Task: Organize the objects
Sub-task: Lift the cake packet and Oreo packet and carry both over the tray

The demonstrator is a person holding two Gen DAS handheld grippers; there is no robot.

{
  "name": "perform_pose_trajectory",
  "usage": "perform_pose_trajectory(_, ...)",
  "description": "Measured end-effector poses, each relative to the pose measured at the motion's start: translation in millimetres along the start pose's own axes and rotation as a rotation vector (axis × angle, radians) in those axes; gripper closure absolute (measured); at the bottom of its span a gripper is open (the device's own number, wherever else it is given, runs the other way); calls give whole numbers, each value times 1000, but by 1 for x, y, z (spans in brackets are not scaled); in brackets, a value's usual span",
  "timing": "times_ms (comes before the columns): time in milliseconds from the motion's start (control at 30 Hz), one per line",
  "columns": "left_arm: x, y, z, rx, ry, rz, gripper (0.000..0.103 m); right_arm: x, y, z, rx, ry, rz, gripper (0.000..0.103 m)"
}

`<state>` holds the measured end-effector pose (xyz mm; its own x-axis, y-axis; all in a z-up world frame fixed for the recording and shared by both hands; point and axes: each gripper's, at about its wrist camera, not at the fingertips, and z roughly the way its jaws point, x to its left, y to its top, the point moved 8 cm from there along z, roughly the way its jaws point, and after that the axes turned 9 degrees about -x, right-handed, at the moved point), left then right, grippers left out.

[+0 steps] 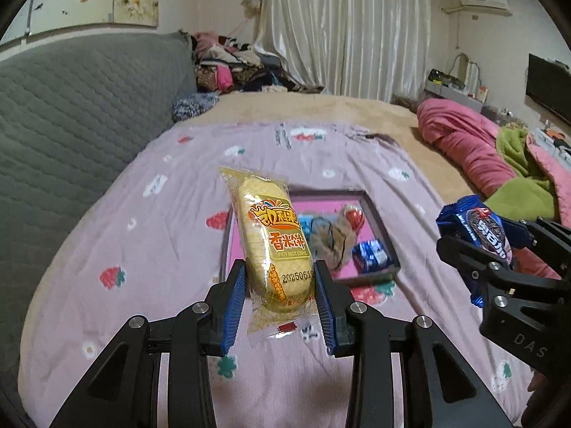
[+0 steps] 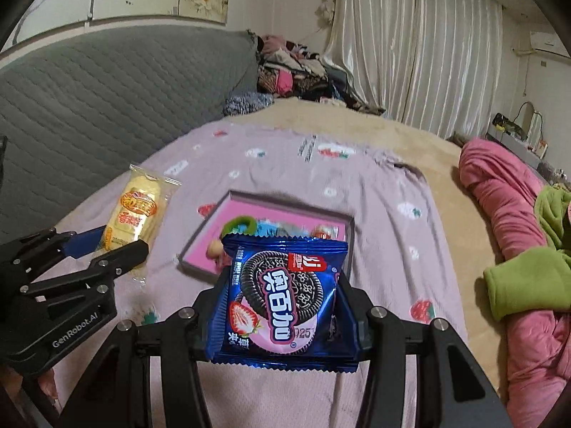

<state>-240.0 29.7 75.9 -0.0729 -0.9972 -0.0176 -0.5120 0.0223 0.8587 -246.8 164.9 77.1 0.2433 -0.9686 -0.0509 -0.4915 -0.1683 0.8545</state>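
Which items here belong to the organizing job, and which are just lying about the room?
Part of the job:
- yellow rice cracker pack, clamped in the left gripper
- blue Oreo pack, clamped in the right gripper
- pink-lined tray already holding snacks

Just lying about:
- pink quilt
- green garment
- clothes pile
- grey headboard

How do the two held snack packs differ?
The rice cracker pack in the left gripper is yellow, long and narrow; the Oreo pack in the right gripper is blue and squarish. The cracker pack is see-through, the Oreo pack opaque foil. Both are sealed, held upright above the bed, near the pink tray.
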Motion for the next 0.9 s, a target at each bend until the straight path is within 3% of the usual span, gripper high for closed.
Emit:
perform_pose_trajectory(233, 11, 36, 13, -50, 6, 18, 65, -5, 36, 1, -70, -14, 7, 51)
perform_pose_trajectory(500, 18, 59, 60, -64, -2, 23, 65, -13, 50, 38, -84, -19, 16, 51)
perform_pose_trajectory(700, 23, 60, 108, -60, 3, 31, 65, -18, 47, 71, -84, -16, 19, 51)
perform_pose_trajectory(900, 26, 35, 154, -23, -11, 31, 65, -20, 27, 112, -48, -12, 21, 51)
